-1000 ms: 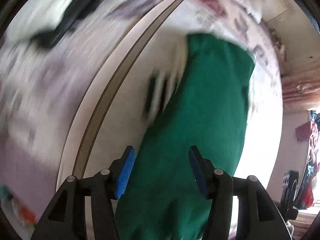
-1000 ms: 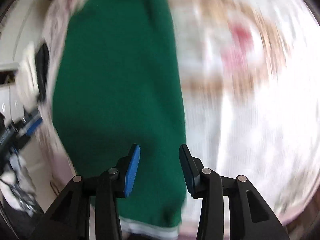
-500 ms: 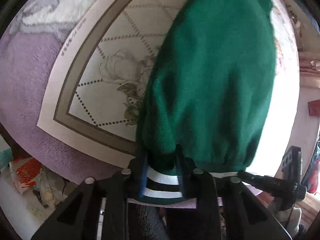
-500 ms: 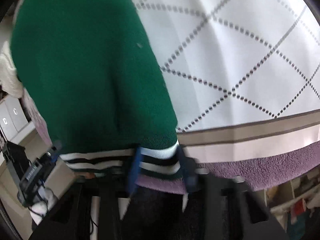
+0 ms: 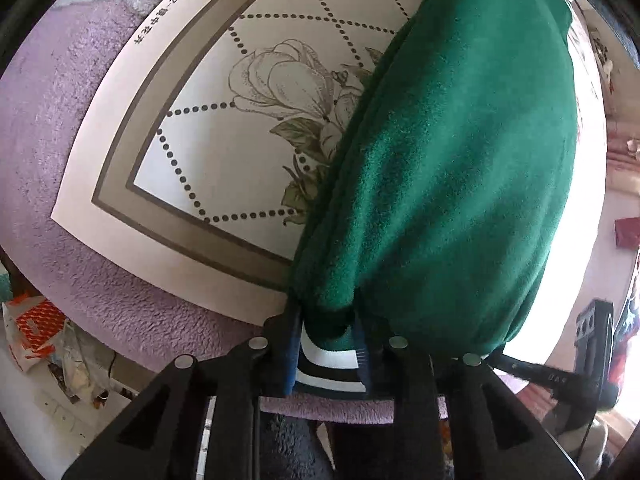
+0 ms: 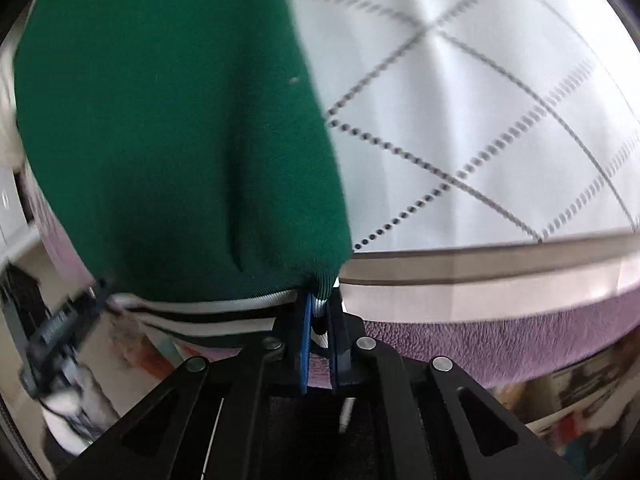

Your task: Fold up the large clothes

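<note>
A dark green sweater (image 5: 452,168) with a white and black striped hem (image 5: 328,364) lies on a white bedspread with dotted diamonds and a flower print (image 5: 280,92). My left gripper (image 5: 327,354) is shut on the hem at the sweater's left corner. In the right wrist view the sweater (image 6: 172,132) fills the left half, and my right gripper (image 6: 320,320) is shut on the hem (image 6: 208,318) at its right corner. The other gripper (image 6: 60,332) shows at the far left of that view.
The bedspread has a grey and pink border (image 6: 480,276) near its edge, over a purple fleece blanket (image 5: 52,92). Beyond the bed edge lies floor clutter with an orange and white package (image 5: 34,330). A red item (image 5: 626,230) is at the far right.
Both grippers dropped from above the sweater to its striped hem and closed on it, one at each corner. The hem is now pinched tighter and the view is closer to the bed.
</note>
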